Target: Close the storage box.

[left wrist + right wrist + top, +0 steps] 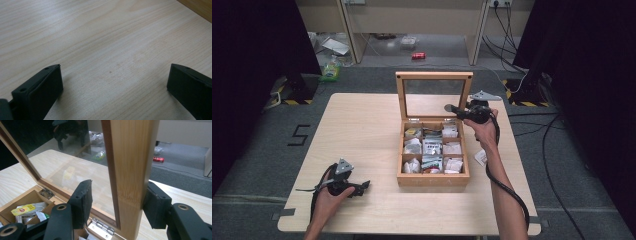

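— Where is the box right now, and what are you doing with it?

— The wooden tea box [432,176] sits on the table [362,130], a little right of the middle, with its glass-paned lid [434,95] standing upright on its hinges. My right gripper [451,108] is up at the lid's right side rail. In the right gripper view that rail [130,170] runs straight up between my jaws: one pad looks to rest against the outer face, the other stands just off the glass side with a gap showing. So they straddle the frame at a middling width rather than pinch it.

— And your other hand?

— My left gripper [361,187] rests low on the near left of the table, well apart from the box. Its jaws are spread wide with only bare wood between them.

— Which step would you call this?

— Handling the lid, I judge. The compartments with the tea bags [432,147] lie exposed, and whether I am finishing the opening or about to swing it shut, I cannot tell.

— What does the next move call for?

— A slow arc about the hinges [101,226], following the rail so it does not slip out sideways. A firmer pinch would help, and the left gripper could steady the base so the box does not slide.
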Action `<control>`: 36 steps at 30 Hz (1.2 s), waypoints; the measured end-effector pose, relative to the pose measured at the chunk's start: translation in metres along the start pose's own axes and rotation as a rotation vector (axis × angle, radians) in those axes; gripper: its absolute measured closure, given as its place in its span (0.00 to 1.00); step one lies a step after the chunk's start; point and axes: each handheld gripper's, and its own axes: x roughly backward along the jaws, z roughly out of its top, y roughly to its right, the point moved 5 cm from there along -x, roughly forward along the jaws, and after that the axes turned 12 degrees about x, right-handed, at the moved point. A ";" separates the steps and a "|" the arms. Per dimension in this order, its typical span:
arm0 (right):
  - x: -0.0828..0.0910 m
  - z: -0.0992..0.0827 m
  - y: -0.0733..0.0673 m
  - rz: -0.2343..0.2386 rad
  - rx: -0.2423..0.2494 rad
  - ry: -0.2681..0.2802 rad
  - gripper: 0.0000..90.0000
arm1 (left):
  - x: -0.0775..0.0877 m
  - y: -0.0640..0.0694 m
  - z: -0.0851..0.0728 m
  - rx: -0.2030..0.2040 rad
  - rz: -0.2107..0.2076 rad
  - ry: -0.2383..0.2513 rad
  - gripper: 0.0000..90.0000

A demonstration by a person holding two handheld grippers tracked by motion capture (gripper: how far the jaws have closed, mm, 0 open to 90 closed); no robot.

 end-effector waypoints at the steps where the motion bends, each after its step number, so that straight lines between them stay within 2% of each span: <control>1: 0.000 0.000 0.000 -0.001 0.002 0.004 0.50 | 0.000 0.000 0.000 0.000 0.000 0.000 0.00; 8: 0.005 0.000 -0.003 -0.008 -0.011 0.006 0.50 | 0.000 0.000 0.000 0.000 0.000 0.000 0.00; 11: 0.008 0.000 -0.003 -0.006 -0.036 0.020 0.50 | 0.000 0.000 0.000 0.000 0.000 0.000 0.00; 15: 0.012 0.000 -0.003 -0.006 -0.046 0.029 0.51 | 0.000 0.000 0.000 0.000 0.000 0.000 0.00; 23: 0.020 0.001 -0.006 -0.012 -0.038 0.020 0.53 | 0.000 0.000 0.000 0.003 0.004 0.000 0.00; 30: 0.026 0.007 -0.006 -0.023 -0.056 0.045 0.54 | 0.000 0.000 0.000 0.003 0.004 0.000 0.00; 36: 0.029 0.006 -0.009 -0.026 -0.040 0.045 0.54 | 0.000 0.000 0.000 0.004 0.004 0.000 0.00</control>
